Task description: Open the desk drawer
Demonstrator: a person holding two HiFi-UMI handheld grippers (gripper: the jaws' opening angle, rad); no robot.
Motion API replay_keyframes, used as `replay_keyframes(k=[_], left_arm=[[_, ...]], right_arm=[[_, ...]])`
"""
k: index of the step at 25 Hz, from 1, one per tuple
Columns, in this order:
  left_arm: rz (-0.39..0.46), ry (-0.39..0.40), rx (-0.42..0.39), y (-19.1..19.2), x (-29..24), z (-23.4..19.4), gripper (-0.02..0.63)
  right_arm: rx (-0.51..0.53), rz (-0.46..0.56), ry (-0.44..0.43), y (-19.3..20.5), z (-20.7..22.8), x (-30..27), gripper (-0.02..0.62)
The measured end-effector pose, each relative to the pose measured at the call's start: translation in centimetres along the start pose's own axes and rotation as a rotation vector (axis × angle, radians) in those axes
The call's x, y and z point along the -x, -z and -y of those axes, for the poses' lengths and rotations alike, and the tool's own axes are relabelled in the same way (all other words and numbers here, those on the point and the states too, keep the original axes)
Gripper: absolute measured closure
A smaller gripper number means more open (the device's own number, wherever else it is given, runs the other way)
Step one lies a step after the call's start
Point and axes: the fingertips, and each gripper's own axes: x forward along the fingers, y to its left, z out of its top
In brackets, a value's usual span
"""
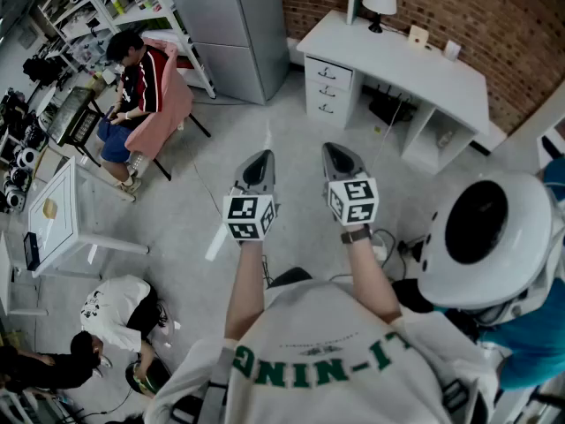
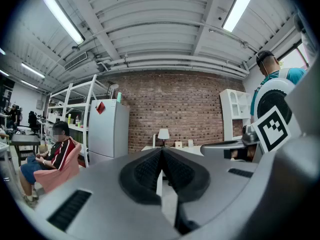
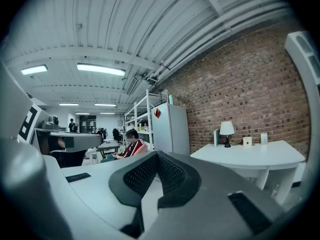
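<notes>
The white desk [image 1: 424, 60] stands against the brick wall, far ahead of me. Its stack of three closed drawers [image 1: 327, 87] is at its left end, and a white lamp [image 1: 380, 0] sits on top. Both grippers hang in mid-air over the floor, well short of the desk. My left gripper [image 1: 258, 159] is shut with nothing in it, the pads meeting in the left gripper view [image 2: 161, 153]. My right gripper [image 1: 336, 153] beside it is also shut and empty [image 3: 157, 157]. The desk [image 3: 250, 156] shows to the right in the right gripper view.
A grey fridge [image 1: 234, 25] stands left of the desk, with white shelves [image 1: 115, 7] beyond it. A person sits in a pink chair [image 1: 163, 104] at the left. Another person in a white helmet [image 1: 490, 228] stands close on my right. Someone crouches at lower left [image 1: 115, 312].
</notes>
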Motion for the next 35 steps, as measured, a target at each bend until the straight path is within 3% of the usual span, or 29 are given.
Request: replay_keyframes(k=[11,22,27,35], left_arm=[[-0.005,0.004,0.047,1.4,-5.1,-7.6,0.604],[-0.009,0.183,0.018,-0.6,-17.8,-16.5,0.604],[-0.037,0.245,0.041,0.6,-23.1,-17.5,0.604],[-0.085,0.347,0.027,2.1,-32.2,-14.5,0.604]], right_arm=[[-0.031,-0.012,0.014,1.3,-1.2,-7.3,0.594],[-0.045,-0.020,0.156,-1.4,1.4,-20.8,0.594],[-0.068,-0.075,0.214,-0.2,3.6,-23.7,0.594],[-0.127,-0.093,0.272,1.0,11.2,-26.7,0.594]])
